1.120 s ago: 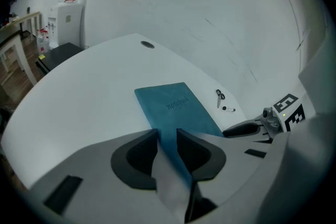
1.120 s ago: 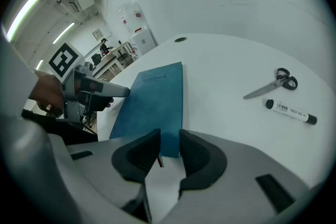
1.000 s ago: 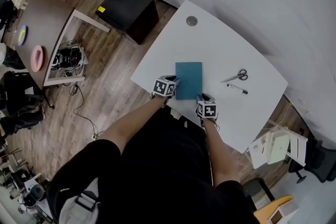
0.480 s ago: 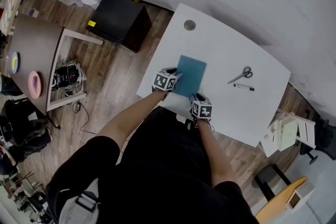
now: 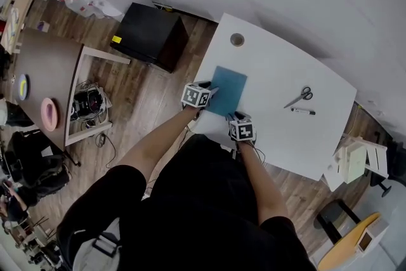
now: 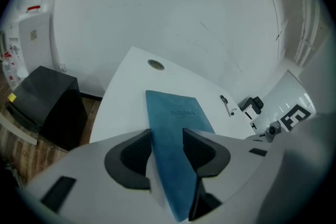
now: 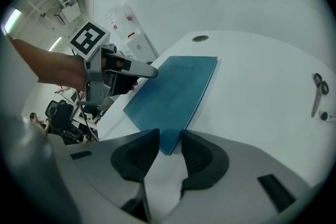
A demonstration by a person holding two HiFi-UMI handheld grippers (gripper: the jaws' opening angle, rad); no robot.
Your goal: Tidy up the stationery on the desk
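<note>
Both claws have moved the flat teal rectangular notebook [image 5: 228,89] across the white desk [image 5: 279,60] toward its left edge since a second ago. It now lies farther from the grey metal scissors [image 5: 299,97] and is slightly turned.

Well to the left of the left claw [image 5: 210,89], a black box-shaped cabinet [image 5: 151,33] stands on the wooden floor [image 5: 146,98]. That claw's jaws have just been opening and now stand wide, with the notebook's left edge running between them. Its pads seem just clear of the cover, though the close view makes this hard to judge. Ahead of this claw, beyond the notebook's far end, a round grey grommet [image 5: 237,40] sits in the desk.

The right claw [image 5: 236,115] is at the notebook's near corner. Its jaws are narrowly apart, and that corner reaches in between their tips without being pinched. Well to the right of this claw lie the scissors and, just nearer than them but not touching, a slim white pen [image 5: 303,111] with dark ends.
</note>
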